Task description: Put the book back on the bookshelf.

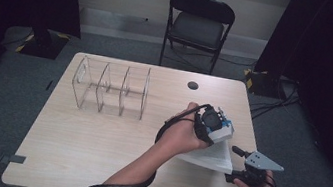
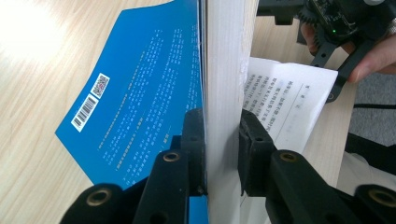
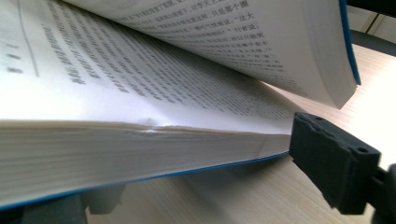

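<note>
A blue-covered book [image 2: 140, 93] is lying open near the table's [image 1: 96, 138] right front corner. The left gripper [image 2: 219, 135] is clamping a thick block of its pages, both jaws pressing tight on the page edges, lifting that half up. The right gripper [image 1: 245, 172] is sitting just beside the book's lower half; its jaws are standing apart around the page stack, one pad [image 3: 334, 163] clear of the paper. A clear rack [image 1: 112, 87] is standing well apart, behind a chair [image 1: 198, 22].
</note>
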Tool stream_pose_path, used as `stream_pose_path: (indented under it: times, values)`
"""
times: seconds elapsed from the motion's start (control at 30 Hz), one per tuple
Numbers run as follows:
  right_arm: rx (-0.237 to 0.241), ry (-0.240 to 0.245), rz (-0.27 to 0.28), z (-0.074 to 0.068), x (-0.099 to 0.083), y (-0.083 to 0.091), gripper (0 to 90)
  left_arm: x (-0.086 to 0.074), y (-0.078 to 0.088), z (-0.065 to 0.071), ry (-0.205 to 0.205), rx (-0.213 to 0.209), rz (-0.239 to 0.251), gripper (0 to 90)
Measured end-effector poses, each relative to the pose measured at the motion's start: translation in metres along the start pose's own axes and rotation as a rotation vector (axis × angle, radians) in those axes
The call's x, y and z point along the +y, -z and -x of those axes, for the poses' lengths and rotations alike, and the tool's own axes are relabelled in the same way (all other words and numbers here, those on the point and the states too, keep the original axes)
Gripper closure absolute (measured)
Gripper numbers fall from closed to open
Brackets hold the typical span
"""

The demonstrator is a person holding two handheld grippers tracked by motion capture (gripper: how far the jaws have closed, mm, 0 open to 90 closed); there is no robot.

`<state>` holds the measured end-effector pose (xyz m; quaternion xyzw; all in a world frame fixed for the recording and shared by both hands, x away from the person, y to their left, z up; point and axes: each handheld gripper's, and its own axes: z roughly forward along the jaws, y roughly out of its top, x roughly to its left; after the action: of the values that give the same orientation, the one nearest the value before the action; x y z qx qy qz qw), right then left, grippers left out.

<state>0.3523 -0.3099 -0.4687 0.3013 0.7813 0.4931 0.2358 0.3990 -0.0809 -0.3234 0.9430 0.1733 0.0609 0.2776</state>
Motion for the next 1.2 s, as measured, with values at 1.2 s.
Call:
stream_pose_path:
  times: [1.2]
  values:
    - [0.029,0.059,0.027,0.005,0.022,0.003,10.7,0.016,0.018,0.015,-0.085,-0.01,-0.028,75.2]
